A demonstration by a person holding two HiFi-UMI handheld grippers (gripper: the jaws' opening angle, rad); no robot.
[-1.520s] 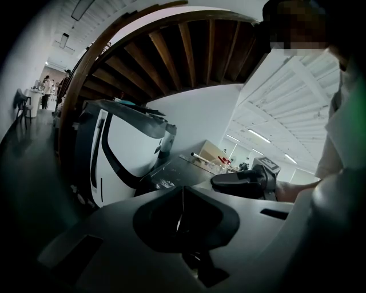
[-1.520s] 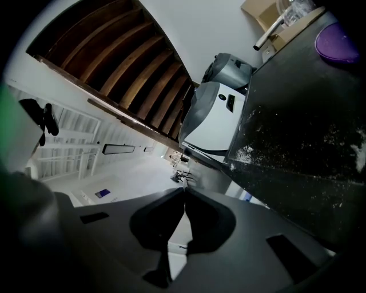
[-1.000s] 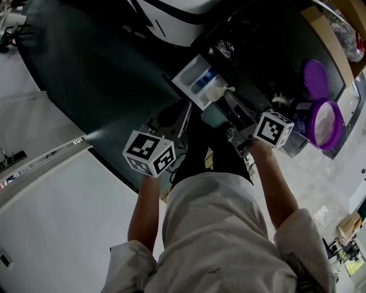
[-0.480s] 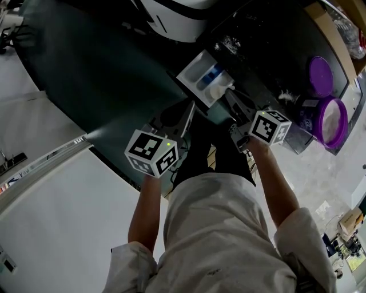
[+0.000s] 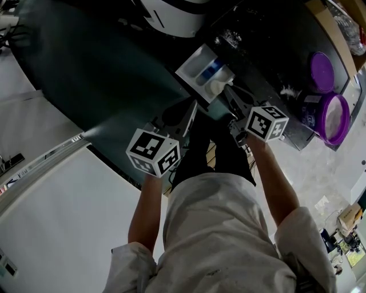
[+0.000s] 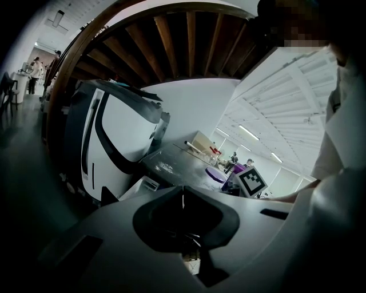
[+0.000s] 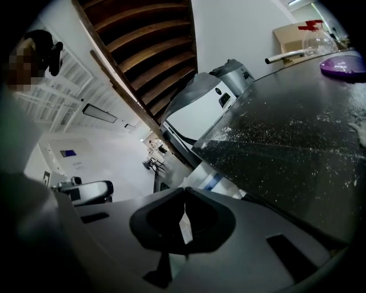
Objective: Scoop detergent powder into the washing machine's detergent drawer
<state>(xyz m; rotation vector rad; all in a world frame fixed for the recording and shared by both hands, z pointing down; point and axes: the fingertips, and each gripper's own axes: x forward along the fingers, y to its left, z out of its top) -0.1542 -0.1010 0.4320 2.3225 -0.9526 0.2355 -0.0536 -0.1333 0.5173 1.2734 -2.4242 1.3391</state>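
Observation:
The white detergent drawer (image 5: 204, 72) stands pulled out of the washing machine (image 5: 171, 14). It has a blue compartment and a heap of white powder in its near corner. My right gripper (image 5: 229, 92) is shut, and its tips sit just beside that powder corner. The right gripper view shows nothing clearly held between the closed jaws (image 7: 184, 190), with the drawer (image 7: 209, 180) just beyond. My left gripper (image 5: 191, 107) is also shut and empty, low and in front of the drawer. Its closed jaws (image 6: 183, 190) point past the drawer (image 6: 150, 183).
An open purple detergent tub (image 5: 326, 117) holding white powder stands at the right end of the dark counter (image 5: 269, 51). Its purple lid (image 5: 322, 72) lies behind it. Spilled powder flecks the counter (image 7: 297, 137). The person's body fills the lower frame.
The right gripper has shifted a little left and up, closer to the drawer's powder corner. The left gripper has hardly moved.

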